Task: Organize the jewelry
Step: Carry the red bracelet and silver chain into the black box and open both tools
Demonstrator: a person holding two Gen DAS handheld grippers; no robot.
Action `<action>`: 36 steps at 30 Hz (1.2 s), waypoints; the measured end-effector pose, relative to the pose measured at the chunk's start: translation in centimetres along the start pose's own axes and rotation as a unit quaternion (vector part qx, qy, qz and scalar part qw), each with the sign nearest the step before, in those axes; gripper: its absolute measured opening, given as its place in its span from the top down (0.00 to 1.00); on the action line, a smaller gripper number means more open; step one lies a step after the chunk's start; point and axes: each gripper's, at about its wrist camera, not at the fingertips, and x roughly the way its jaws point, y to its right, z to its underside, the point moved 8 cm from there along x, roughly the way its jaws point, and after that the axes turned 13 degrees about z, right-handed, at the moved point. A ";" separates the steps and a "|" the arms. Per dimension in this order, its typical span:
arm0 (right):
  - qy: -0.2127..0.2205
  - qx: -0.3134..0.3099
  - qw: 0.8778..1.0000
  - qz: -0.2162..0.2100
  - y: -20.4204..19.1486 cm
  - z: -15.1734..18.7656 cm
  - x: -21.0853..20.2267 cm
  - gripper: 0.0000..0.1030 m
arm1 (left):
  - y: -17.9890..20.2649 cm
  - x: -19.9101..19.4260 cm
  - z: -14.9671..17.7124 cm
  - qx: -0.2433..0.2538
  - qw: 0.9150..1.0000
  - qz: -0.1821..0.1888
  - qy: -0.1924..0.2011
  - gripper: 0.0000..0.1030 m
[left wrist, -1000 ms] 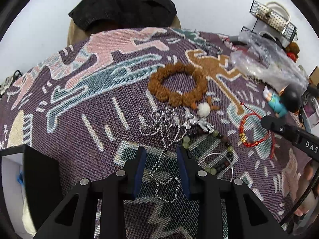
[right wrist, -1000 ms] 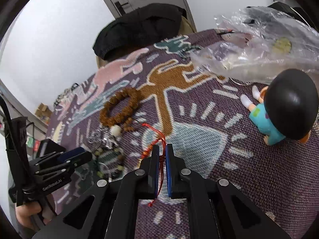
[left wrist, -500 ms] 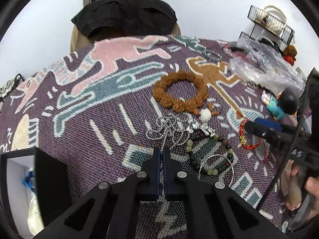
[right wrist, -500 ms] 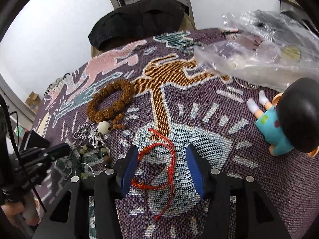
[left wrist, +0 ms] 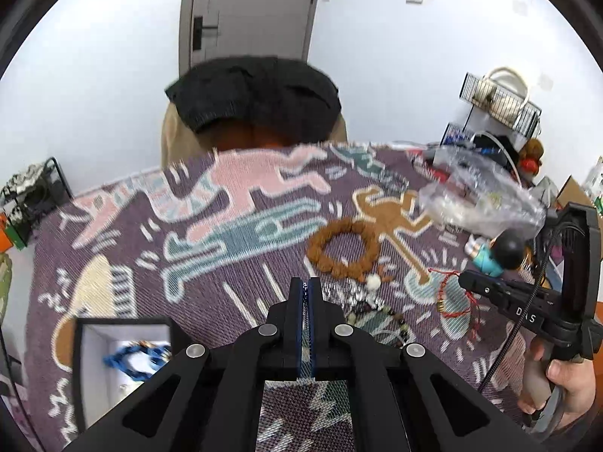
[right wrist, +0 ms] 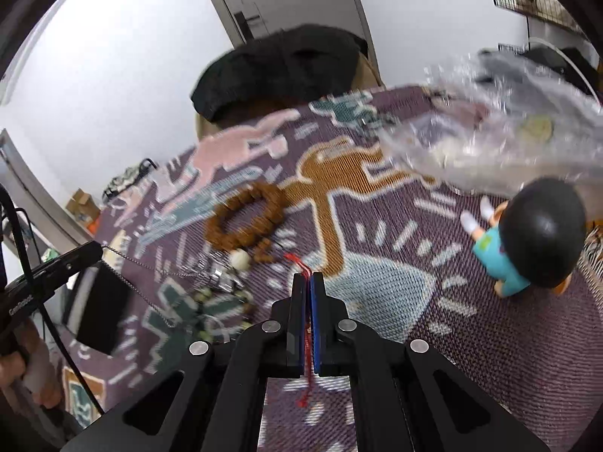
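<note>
Left wrist view: the left gripper (left wrist: 306,287) has its fingers pressed together, and a thin silver chain (left wrist: 341,293) appears to be pinched between the blue pads, though the pinch itself is hard to make out here. The open box (left wrist: 124,342) sits low and to the left of the fingers, with a blue bracelet (left wrist: 133,354) already inside. The chain's loose end trails ahead and right, toward a heap of beads. Right of the fingers, the right gripper (left wrist: 465,282) sits at the red cord bracelet (left wrist: 458,297).

Right wrist view: the right gripper (right wrist: 309,277) is closed on the red cord bracelet (right wrist: 301,263), whose tail hangs down between the fingers. The chain (right wrist: 150,263) runs taut from the left gripper (right wrist: 98,249), far left, across to the bead pile, its long axis lying left to right. The box (right wrist: 100,309) lies just below the left gripper, so that hand is much nearer to it; the red cord bracelet would have to travel well left.
</note>
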 end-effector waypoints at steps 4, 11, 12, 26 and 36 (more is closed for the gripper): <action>0.025 -0.006 1.000 -0.009 -1.0 -1.3 -2.4 0.96 | 0.5 -2.3 -1.8 0.010 1.000 -0.002 0.025 0.98; 0.060 -0.026 0.998 -0.019 -3.1 -3.2 -6.0 0.96 | 1.6 -6.6 -4.8 0.032 0.997 -0.007 0.067 0.98; 0.063 -0.028 0.997 -0.021 -3.3 -3.3 -6.4 0.96 | 1.8 -7.2 -5.3 0.034 0.997 -0.008 0.074 0.98; 0.100 -0.050 0.992 -0.052 -7.0 -4.4 -10.8 0.96 | 4.1 -15.4 -11.2 0.081 0.986 -0.032 0.146 0.98; 0.118 -0.063 0.988 -0.074 -9.5 -4.9 -13.0 0.96 | 6.5 -19.5 -13.9 0.113 0.976 -0.048 0.179 1.00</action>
